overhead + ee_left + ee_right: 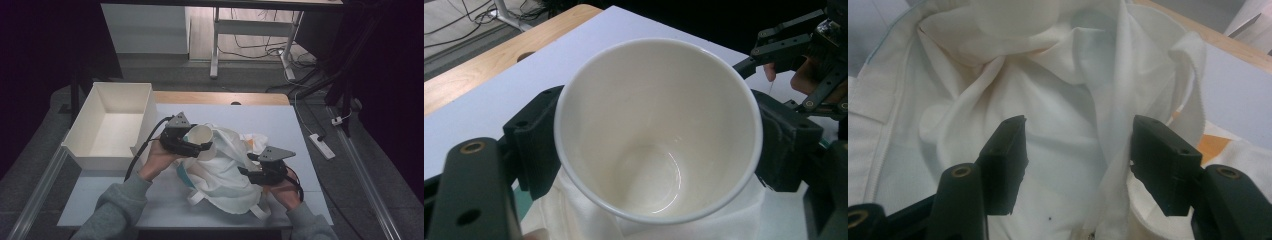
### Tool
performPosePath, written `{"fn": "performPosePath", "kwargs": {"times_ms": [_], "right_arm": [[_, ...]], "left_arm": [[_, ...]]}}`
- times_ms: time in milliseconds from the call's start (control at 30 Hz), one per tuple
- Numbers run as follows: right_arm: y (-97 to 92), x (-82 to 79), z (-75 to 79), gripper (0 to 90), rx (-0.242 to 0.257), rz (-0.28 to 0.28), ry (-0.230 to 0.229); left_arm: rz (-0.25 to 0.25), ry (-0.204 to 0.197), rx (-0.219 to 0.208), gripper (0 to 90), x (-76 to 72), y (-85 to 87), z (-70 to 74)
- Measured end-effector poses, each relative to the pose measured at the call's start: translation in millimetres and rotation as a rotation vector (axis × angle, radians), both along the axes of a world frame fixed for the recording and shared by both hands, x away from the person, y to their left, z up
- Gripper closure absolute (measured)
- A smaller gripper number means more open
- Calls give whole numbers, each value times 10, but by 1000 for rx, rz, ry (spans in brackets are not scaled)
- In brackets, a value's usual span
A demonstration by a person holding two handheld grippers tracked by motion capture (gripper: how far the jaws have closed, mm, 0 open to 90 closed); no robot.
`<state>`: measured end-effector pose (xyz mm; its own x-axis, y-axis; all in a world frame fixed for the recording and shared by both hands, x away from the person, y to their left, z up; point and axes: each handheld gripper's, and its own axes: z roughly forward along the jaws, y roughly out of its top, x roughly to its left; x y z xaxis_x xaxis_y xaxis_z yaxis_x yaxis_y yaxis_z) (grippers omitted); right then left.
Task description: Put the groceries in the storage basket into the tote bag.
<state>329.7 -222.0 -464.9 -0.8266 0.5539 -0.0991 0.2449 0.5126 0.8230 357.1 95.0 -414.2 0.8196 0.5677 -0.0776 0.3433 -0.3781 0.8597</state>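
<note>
A white paper cup (205, 135) (659, 130) lies tilted on its side between the jaws of my left gripper (199, 142) (659, 150). That gripper is shut on the cup's wall just below the rim. The cup is empty and hangs over the upper edge of a crumpled white cloth bag (225, 175) (998, 75) on the table. My right gripper (248, 165) (1078, 160) stands open low over the bag's right side. Bunched cloth lies between and beyond its wide-set jaws, and a raised fold runs close to the right-hand one. It also appears in the left gripper view (804, 65), beyond the cup.
A white open box (145, 110) stands empty at the table's left. The pale table top (240, 115) has a wooden strip along its far edge. An orange patch (1213, 147) peeks from under the bag. A power strip (321, 146) lies on the floor to the right.
</note>
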Motion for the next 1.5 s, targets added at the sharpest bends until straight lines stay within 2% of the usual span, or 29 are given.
{"fn": "performPosePath", "kwargs": {"times_ms": [333, 633, 767, 1100, 1367, 1500], "right_arm": [[104, -24, 10, 353, -4, 14, -5], [191, -42, 33, 351, -1, 36, -9], [249, -57, 20, 351, -19, 52, -12], [306, -62, 24, 351, -17, 62, -24], [399, -58, 46, 349, -8, 75, -38], [462, -49, 70, 321, -4, 76, -57]], "left_arm": [[-9, 2, -1, 200, -8, -31, -8], [-15, 4, 0, 200, -11, -57, -17], [-16, 4, 1, 200, -14, -62, -17], [-22, 9, 3, 200, -12, -80, -28], [-48, 15, 1, 200, -38, -157, -44], [-61, 23, 1, 200, -45, -192, -59]]}}
